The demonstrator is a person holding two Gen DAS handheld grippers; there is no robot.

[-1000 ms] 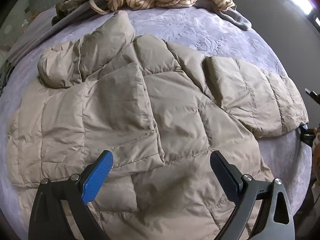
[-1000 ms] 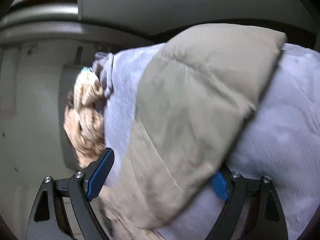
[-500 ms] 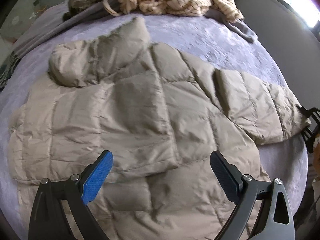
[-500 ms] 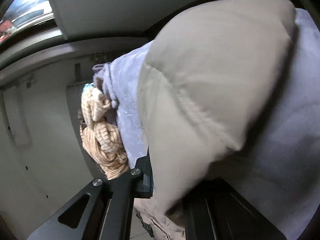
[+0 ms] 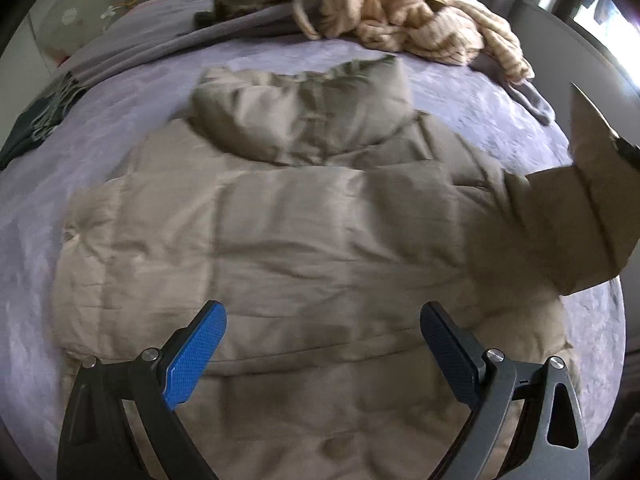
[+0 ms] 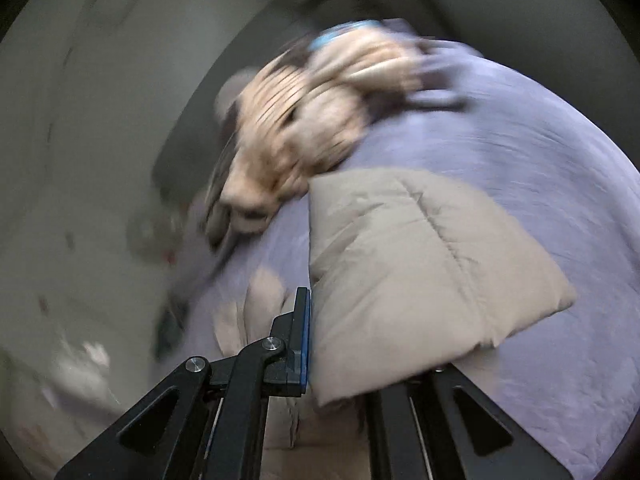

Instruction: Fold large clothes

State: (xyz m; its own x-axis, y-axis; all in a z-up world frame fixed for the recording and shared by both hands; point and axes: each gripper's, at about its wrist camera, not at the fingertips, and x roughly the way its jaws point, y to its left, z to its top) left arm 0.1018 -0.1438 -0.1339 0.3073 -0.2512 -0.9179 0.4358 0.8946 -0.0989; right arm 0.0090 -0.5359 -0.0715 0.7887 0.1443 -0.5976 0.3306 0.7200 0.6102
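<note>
A beige quilted puffer jacket (image 5: 304,240) lies spread on a lavender bedspread (image 5: 120,152), hood toward the far side. My left gripper (image 5: 320,344) is open and empty, hovering above the jacket's lower body. My right gripper (image 6: 336,340) is shut on the jacket's right sleeve (image 6: 420,272) near its cuff and holds it lifted off the bed. In the left wrist view that raised sleeve (image 5: 580,216) stands up at the right edge, with the right gripper's tip (image 5: 628,152) just showing behind it.
A heap of cream striped and brown clothes (image 5: 400,12) lies at the far end of the bed; it also shows in the right wrist view (image 6: 304,132). A grey blanket (image 5: 168,40) lies at the far left. A grey wall (image 5: 568,48) borders the bed's right side.
My right gripper closed on the sleeve and lifted it up off the bed, swinging it inward. The left gripper stayed open and shifted over the jacket's body.
</note>
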